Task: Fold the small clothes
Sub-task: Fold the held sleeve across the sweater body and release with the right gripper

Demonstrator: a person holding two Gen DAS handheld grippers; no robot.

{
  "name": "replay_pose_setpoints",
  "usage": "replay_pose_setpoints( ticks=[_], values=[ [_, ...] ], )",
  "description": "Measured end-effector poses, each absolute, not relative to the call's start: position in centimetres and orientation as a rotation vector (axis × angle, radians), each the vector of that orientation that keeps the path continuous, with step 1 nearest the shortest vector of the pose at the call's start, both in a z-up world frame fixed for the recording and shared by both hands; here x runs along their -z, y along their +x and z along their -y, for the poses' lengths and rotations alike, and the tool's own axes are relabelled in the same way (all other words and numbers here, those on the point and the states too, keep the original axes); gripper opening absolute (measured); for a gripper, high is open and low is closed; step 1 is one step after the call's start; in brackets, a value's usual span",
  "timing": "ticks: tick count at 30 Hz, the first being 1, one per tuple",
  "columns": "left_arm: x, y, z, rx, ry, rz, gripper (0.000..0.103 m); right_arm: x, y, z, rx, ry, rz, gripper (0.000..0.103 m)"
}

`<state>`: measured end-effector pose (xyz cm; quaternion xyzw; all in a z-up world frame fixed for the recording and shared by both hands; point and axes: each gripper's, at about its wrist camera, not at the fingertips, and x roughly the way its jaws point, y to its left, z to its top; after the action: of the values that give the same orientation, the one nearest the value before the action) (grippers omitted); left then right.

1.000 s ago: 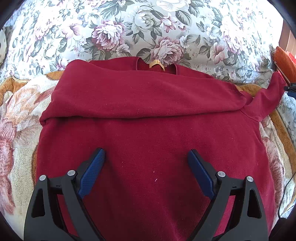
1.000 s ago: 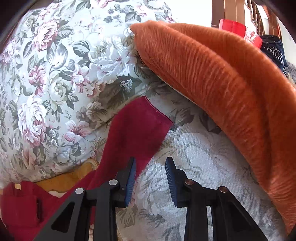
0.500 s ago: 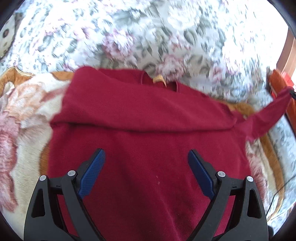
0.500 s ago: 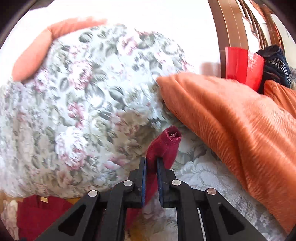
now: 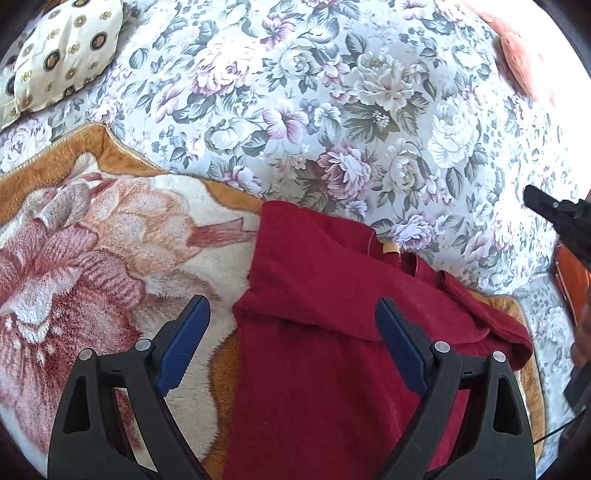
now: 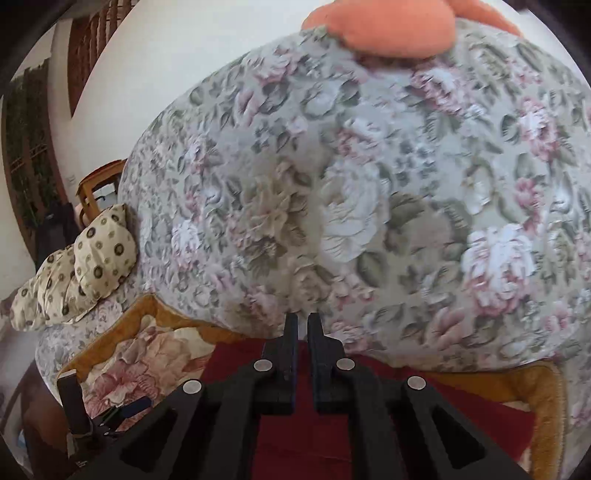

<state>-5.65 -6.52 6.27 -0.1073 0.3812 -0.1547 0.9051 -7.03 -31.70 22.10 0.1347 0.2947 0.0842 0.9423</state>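
A dark red sweater (image 5: 325,332) lies on a plush flowered blanket (image 5: 92,258), its sleeves folded across the chest, neck label toward the floral cushion. My left gripper (image 5: 291,347) is open and empty, hovering over the sweater's left part. My right gripper (image 6: 302,325) has its jaws nearly together above the sweater (image 6: 314,443); a little red cloth shows between them, but I cannot tell if it is gripped. Its black tip also shows in the left wrist view (image 5: 554,218) at the right edge.
A big floral cushion (image 5: 332,110) backs the sofa. A cream patterned pillow (image 5: 62,51) lies at the far left, orange pillows (image 6: 384,29) at the upper right. A wooden chair (image 6: 98,184) stands beyond the sofa's left end.
The right gripper shut on the sleeve cuff and carried it left over the sweater, so the right sleeve now lies folded across. The left gripper shifted left, still open.
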Motion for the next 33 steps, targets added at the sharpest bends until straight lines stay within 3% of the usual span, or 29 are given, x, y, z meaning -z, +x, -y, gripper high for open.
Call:
replay_pose_setpoints(
  ticks=[4,7,9,10,17,20,27,30,33],
  values=[
    [-4.7,-4.7,6.2,0.333,-0.273,-0.873,0.091,-17.8,-4.6,30.7,-0.177,0.355,-0.71,0.004],
    [-4.6,-4.9,6.0,0.334,-0.301,-0.878,0.091,-15.4,-4.7,34.1,-0.028,0.268,-0.802,0.011],
    [-4.7,-5.0,6.1,0.334,-0.296,-0.876,0.091,-13.5,-5.0,36.3,0.078,0.171,-0.849,0.04],
    [-4.7,-5.0,6.1,0.33,-0.297,-0.875,0.091,-12.0,-4.9,37.3,0.119,0.132,-0.885,0.043],
    [-4.1,-4.6,6.5,0.314,-0.275,-0.896,0.091,-4.3,-2.5,39.6,0.15,0.029,-1.008,0.043],
    [-4.1,-4.6,6.5,0.313,-0.265,-0.891,0.091,-5.4,-2.3,41.0,0.168,0.089,-0.95,0.006],
    [-6.2,-4.9,3.5,0.305,-0.382,-0.83,0.091,-15.2,-3.4,37.5,-0.066,0.259,-0.711,0.006],
    [-7.0,-5.1,1.8,0.288,-0.438,-0.785,0.091,-16.5,-2.2,32.9,-0.226,0.33,-0.676,0.006],
    [-6.7,-4.7,1.1,0.26,-0.45,-0.791,0.091,-14.4,0.2,27.5,-0.36,0.394,-0.701,0.006]
  ],
)
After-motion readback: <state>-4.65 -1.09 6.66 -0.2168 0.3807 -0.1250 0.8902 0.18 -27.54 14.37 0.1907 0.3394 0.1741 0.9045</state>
